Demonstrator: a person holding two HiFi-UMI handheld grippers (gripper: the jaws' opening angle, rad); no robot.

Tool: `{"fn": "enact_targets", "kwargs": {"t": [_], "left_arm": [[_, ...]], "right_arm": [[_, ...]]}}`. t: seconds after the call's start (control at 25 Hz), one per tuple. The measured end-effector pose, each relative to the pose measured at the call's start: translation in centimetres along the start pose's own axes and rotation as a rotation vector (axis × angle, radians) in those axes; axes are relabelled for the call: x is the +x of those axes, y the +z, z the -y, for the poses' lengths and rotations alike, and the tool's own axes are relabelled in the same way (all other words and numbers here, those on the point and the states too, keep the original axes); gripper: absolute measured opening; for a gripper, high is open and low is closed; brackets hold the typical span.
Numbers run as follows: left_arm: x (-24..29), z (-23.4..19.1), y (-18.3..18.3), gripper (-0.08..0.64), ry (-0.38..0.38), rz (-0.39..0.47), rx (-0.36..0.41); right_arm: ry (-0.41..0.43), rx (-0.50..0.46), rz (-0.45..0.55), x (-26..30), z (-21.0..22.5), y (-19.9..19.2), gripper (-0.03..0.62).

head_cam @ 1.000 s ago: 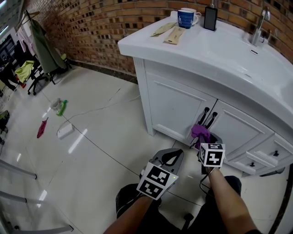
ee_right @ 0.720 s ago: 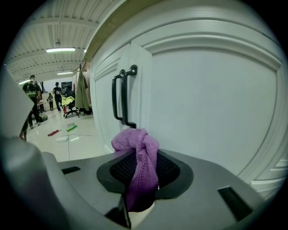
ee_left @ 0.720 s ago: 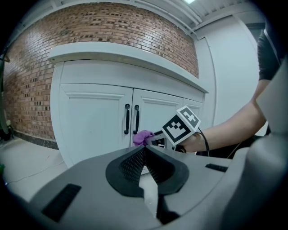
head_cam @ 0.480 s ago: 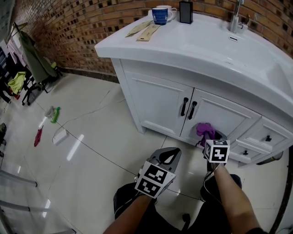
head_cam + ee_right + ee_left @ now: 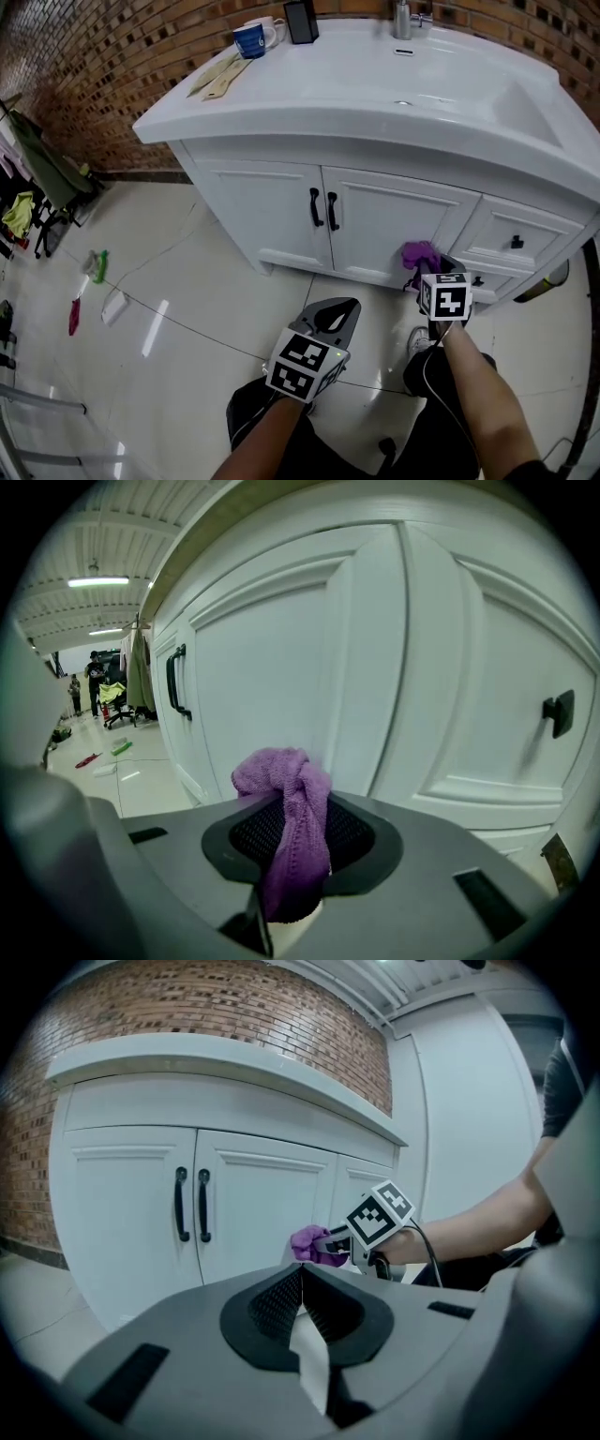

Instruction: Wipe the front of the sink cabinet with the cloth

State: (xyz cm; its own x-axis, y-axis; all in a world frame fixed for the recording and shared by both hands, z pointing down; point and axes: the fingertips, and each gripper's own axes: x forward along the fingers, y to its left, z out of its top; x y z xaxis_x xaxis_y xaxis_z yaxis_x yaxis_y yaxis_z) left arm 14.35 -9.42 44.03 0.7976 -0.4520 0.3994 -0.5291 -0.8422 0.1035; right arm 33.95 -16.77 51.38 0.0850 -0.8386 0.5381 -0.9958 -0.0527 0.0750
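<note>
This looks like a mock washroom corner set up in a big hall. A white sink cabinet (image 5: 375, 216) with tap (image 5: 403, 17) and mug (image 5: 249, 39) stands against a brick wall (image 5: 103, 75) on glossy floor tiles (image 5: 187, 309). Beyond it, the right gripper view shows a ribbed ceiling (image 5: 94, 532) with strip lights (image 5: 97, 581), an office chair (image 5: 119, 714) and people (image 5: 95, 677) far off

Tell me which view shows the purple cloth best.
The right gripper view: the cloth sits large at the centre, pinched by the right gripper. The head view and left gripper view show only a small purple bunch.
</note>
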Motion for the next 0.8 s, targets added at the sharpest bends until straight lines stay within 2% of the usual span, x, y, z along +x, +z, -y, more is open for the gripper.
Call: {"fn": "enact_targets", "kwargs": {"t": [0.24,0.44,0.8], "left_arm": [[2.0,3.3,-0.3,0.005,-0.055,-0.02,0.015],[3.0,4.5,-0.4,0.005,-0.072,-0.025,0.018],[4.9,4.7,-1.3,0.005,-0.092,-0.044,0.008]], "right_arm": [[-0.029,0.006,0.012,-1.9,3.2,-0.9,0.11],[-0.057,0.021,-0.001,-2.7,5.6,-2.1,0.11],[-0.04,0.017,-0.056,-0.8,5.8,-4.7,0.11]]}}
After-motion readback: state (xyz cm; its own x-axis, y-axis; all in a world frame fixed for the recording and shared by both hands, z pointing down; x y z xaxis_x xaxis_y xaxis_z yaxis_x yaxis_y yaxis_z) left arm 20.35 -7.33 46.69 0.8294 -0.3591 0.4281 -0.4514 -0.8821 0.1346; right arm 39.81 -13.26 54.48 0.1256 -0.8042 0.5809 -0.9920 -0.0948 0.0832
